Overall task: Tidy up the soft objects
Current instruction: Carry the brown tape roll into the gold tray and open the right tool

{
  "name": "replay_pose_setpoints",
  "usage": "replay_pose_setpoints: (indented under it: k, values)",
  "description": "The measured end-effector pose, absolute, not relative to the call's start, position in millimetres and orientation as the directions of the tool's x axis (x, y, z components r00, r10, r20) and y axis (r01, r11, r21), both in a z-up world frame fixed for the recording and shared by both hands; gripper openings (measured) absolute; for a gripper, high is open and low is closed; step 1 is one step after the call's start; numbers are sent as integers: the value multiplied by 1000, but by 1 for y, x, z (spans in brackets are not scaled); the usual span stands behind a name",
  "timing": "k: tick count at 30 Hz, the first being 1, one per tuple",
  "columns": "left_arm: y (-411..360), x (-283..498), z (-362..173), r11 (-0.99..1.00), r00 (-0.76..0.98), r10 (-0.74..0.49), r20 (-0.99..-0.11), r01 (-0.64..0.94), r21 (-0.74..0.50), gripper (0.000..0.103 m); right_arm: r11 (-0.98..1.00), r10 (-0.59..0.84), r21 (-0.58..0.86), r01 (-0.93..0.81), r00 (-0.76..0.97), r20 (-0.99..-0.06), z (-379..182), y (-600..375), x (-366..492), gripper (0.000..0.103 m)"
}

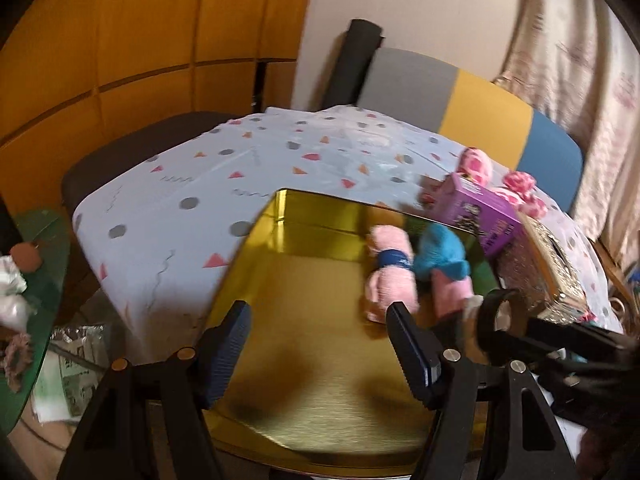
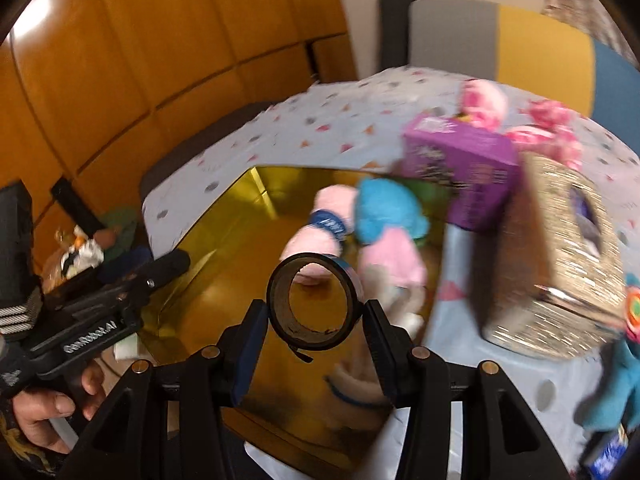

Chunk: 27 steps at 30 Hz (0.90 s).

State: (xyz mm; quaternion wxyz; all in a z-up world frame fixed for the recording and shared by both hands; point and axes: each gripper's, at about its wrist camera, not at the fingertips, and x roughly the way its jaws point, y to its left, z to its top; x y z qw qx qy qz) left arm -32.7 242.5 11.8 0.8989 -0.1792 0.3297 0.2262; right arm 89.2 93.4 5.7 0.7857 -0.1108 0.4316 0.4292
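Soft toys, pink and blue, are seen lying at the far right of the gold tin, inside it. Nearest, a roll of tape is clamped upright between the narrowed fingers of the right gripper, over the tin. The left gripper is held wide apart and empty above the tin's near floor. The roll should probably be lowered gently onto bare floor, clear of the toys. Further right, a purple box and a glittery box are seen standing on the tablecloth.

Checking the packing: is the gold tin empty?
No. The gold tin holds a pink rolled towel and a blue-and-pink soft toy.
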Motion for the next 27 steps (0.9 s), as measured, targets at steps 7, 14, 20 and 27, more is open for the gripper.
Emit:
replay_pose_setpoints:
  k: [7, 14, 20, 27]
  values:
    - [258, -41, 2, 808, 661, 292, -691, -557, -192, 70, 603, 479, 118, -789, 240, -844, -30, 139, 97, 51]
    - [256, -40, -1, 815, 661, 282, -695, -547, -190, 70, 625, 440, 107, -774, 236, -867, -48, 143, 104, 55]
    - [251, -40, 1, 820, 664, 286, -691, -543, -182, 70, 623, 482, 132, -771, 245, -841, -31, 126, 93, 61]
    - [240, -37, 6, 839, 671, 285, -684, -520, -160, 71, 647, 541, 155, -746, 305, -784, 1, 92, 85, 62]
